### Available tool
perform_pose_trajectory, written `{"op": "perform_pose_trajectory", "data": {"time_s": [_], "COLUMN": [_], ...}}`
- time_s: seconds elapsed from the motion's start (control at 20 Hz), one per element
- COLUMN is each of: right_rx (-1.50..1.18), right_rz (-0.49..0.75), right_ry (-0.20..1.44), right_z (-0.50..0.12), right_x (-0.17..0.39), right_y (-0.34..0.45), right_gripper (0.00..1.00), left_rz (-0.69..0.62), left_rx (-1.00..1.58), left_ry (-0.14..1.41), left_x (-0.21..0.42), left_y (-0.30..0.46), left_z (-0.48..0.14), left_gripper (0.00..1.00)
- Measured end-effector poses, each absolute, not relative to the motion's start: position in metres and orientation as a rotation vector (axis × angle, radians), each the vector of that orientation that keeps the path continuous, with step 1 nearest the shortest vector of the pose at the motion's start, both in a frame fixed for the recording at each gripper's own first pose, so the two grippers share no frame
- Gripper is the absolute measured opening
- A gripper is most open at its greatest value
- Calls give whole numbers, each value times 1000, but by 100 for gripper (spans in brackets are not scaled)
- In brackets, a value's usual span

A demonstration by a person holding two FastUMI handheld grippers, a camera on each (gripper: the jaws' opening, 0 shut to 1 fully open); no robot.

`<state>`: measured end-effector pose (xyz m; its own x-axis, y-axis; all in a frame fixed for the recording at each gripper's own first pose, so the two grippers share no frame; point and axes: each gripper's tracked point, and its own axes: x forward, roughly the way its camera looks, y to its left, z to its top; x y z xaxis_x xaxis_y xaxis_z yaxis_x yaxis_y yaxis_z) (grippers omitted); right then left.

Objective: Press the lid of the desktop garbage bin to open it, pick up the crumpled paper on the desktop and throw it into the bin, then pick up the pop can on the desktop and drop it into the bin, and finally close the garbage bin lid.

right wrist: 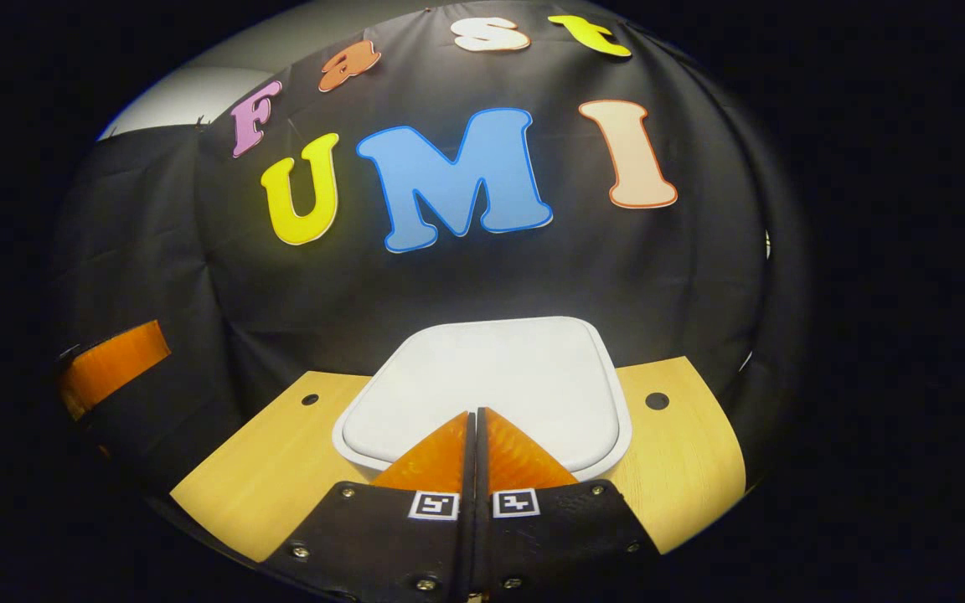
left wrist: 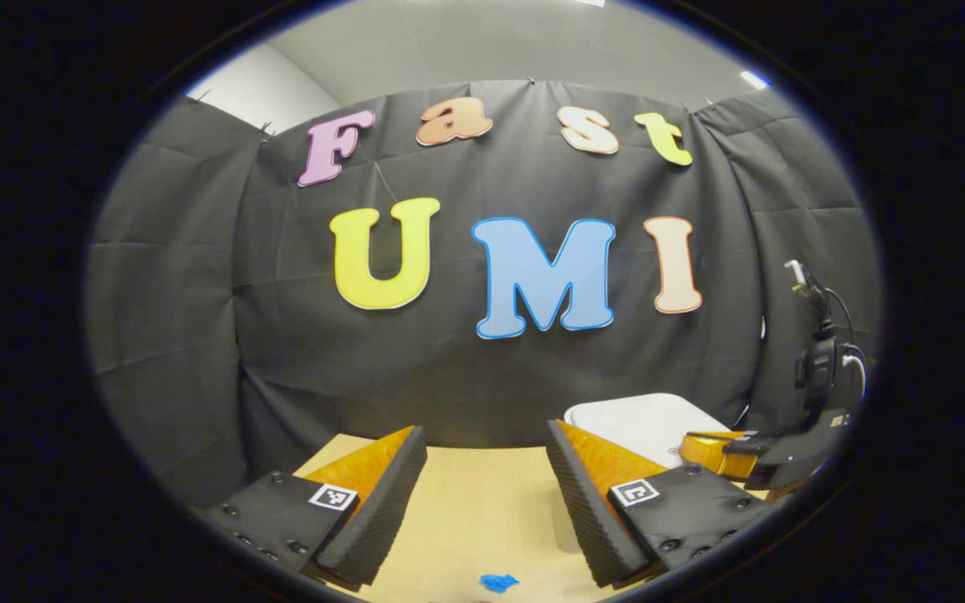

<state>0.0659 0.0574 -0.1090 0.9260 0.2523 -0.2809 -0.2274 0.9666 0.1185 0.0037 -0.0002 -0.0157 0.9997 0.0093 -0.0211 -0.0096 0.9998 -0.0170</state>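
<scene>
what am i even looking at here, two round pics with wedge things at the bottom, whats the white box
Each picture comes from a fisheye camera riding on a hand-held two-finger gripper, looking along its fingers. In the left gripper view, the left gripper is open with nothing between its fingers; the other gripper shows at the far right. In the right gripper view, the right gripper is shut, its tips over the closed white lid of the garbage bin. The bin stands on a wooden table. A small blue thing lies on the table; I cannot tell what it is.
</scene>
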Motion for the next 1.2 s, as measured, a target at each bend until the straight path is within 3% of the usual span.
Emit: {"op": "perform_pose_trajectory", "data": {"time_s": [0.15, 0.65, 1.2], "right_rx": [3, 106, 95], "right_rz": [225, 240, 193], "right_ry": [259, 86, -89], "right_z": [-102, -39, 25], "right_x": [66, 49, 23], "right_y": [57, 51, 35], "right_gripper": [1, 0, 1], "left_rz": [-8, -25, -111], "left_rx": [-6, 17, 67], "left_ry": [18, 45, 139], "left_x": [5, 12, 18], "left_y": [-8, 0, -14], "left_z": [-13, -36, -109], "left_gripper": [94, 95, 97]}}
